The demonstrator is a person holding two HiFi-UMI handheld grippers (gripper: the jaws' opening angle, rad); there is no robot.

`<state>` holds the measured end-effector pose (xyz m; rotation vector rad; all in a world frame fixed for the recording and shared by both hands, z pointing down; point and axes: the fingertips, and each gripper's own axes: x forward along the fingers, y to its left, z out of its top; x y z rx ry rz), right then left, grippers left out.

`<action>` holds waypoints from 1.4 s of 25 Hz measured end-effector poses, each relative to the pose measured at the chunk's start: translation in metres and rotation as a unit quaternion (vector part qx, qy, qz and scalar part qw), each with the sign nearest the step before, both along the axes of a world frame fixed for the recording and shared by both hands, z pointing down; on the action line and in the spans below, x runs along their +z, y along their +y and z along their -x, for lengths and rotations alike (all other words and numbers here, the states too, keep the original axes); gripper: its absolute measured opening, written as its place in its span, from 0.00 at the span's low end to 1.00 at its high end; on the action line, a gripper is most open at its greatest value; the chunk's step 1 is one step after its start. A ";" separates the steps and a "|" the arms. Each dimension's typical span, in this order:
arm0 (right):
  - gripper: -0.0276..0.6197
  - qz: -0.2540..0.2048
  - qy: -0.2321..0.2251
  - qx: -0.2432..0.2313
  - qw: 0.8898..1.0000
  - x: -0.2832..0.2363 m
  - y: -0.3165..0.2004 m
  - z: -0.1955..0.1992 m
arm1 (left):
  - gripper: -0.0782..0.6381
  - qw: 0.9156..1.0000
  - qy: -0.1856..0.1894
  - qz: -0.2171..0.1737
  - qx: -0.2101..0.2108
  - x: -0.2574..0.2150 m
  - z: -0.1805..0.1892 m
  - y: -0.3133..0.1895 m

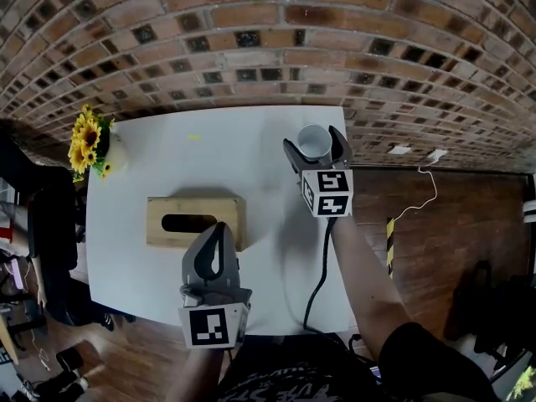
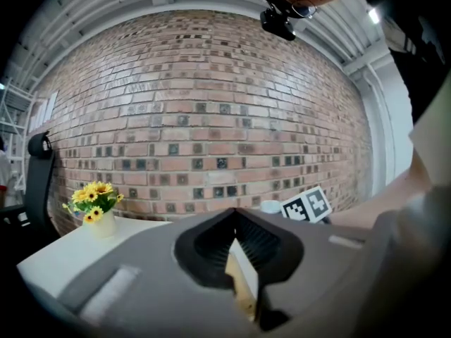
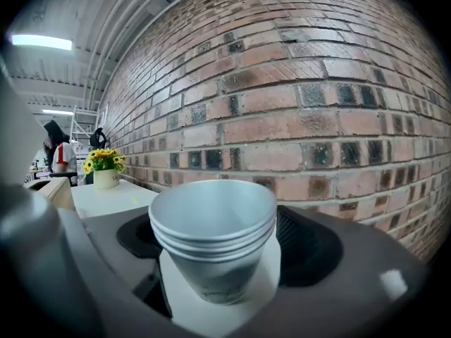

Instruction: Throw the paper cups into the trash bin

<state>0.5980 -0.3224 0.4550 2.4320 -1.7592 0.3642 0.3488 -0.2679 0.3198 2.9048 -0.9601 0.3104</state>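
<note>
A stack of white paper cups (image 1: pixel 313 137) (image 3: pixel 214 239) stands upright near the far right corner of the white table (image 1: pixel 184 162). My right gripper (image 1: pixel 314 146) (image 3: pixel 225 259) is open wide around the stack, one jaw on each side, and a gap shows between the pads and the cups. My left gripper (image 1: pixel 219 229) (image 2: pixel 236 214) hovers over the near middle of the table with its jaws shut and nothing in them. No trash bin is in view.
A wooden tissue box (image 1: pixel 167 206) lies mid-table, just left of my left gripper. A vase of yellow flowers (image 1: pixel 89 146) (image 2: pixel 96 201) stands at the far left corner. A brick wall (image 1: pixel 268 40) runs behind the table. A black cable (image 1: pixel 318 279) trails from the right gripper.
</note>
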 end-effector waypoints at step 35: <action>0.59 -0.112 0.029 -0.114 0.987 -0.223 0.106 0.175 | 0.12 0.993 0.067 -0.094 -0.016 -0.102 0.103 0.022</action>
